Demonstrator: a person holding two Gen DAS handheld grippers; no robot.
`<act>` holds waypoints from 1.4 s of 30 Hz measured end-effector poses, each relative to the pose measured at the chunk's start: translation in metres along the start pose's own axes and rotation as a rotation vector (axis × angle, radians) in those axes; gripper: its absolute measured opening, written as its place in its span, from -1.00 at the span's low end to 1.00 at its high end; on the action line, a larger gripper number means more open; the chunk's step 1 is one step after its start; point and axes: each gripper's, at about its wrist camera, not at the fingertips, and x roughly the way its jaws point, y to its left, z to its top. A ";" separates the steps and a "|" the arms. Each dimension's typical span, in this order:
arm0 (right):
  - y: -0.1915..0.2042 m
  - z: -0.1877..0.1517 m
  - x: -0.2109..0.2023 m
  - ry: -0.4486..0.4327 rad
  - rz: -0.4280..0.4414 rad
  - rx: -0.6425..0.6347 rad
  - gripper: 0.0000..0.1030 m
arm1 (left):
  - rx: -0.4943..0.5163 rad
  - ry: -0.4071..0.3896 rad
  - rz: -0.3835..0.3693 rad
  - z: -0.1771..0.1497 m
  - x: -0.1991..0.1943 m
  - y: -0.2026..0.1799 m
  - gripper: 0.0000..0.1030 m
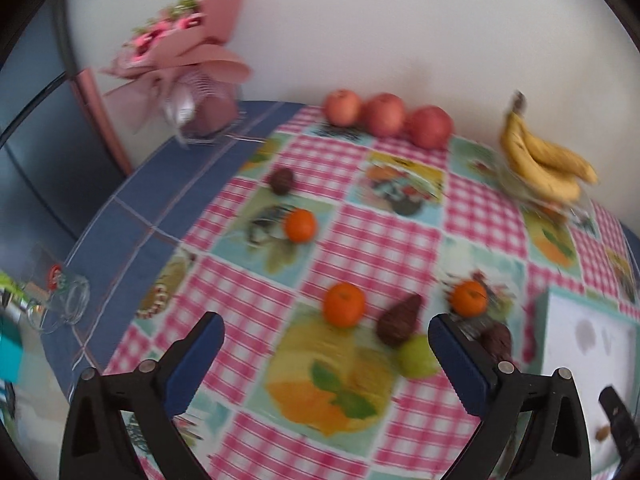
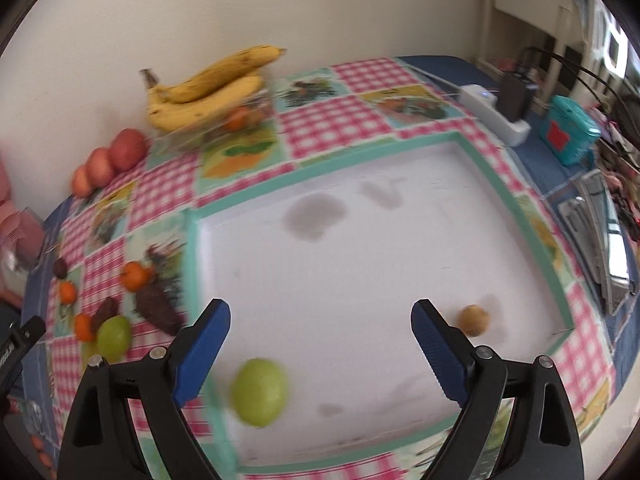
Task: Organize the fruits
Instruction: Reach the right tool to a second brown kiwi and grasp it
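Below the right tongs (image 2: 320,344), spread wide and empty, a green fruit (image 2: 259,392) lies near the white tray's (image 2: 360,260) front-left corner. Left tongs (image 1: 326,352), likewise released, hover over tangerines (image 1: 344,305) mid-bench; apples (image 1: 384,115) and bananas (image 1: 544,160) line the far edge.

Blue-padded black left tongs (image 1: 326,354) face a worktop (image 1: 384,248) in pink-and-white gingham broken by pastel fruit-print squares, edged in navy. Beyond them: orange tangerines (image 1: 344,305), three red apples (image 1: 386,115), speckled yellow bananas (image 1: 544,160). Under the right tongs (image 2: 320,340), a white, teal-rimmed tray (image 2: 520,216) holds a green fruit (image 2: 260,392).
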 end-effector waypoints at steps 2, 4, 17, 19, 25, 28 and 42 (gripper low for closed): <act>0.016 -0.002 -0.001 0.006 0.029 -0.035 0.79 | -0.028 -0.005 0.011 0.004 0.001 0.012 1.00; 0.036 -0.005 -0.004 -0.005 0.054 -0.093 0.79 | -0.050 -0.007 0.019 0.007 0.002 0.023 1.00; 0.099 -0.017 0.000 -0.030 0.180 -0.216 0.79 | -0.092 -0.017 -0.047 0.011 0.010 0.048 1.00; 0.099 -0.018 0.004 -0.016 0.170 -0.213 0.79 | -0.085 -0.015 -0.061 0.010 0.012 0.046 1.00; 0.096 -0.013 0.005 -0.004 0.190 -0.216 0.79 | -0.073 -0.026 -0.099 0.010 0.012 0.043 1.00; 0.094 -0.012 0.009 0.034 0.216 -0.209 0.79 | -0.063 -0.024 -0.107 0.010 0.012 0.041 1.00; 0.107 -0.025 0.032 0.167 0.199 -0.289 -0.16 | -0.039 0.037 -0.123 0.007 0.022 0.038 1.00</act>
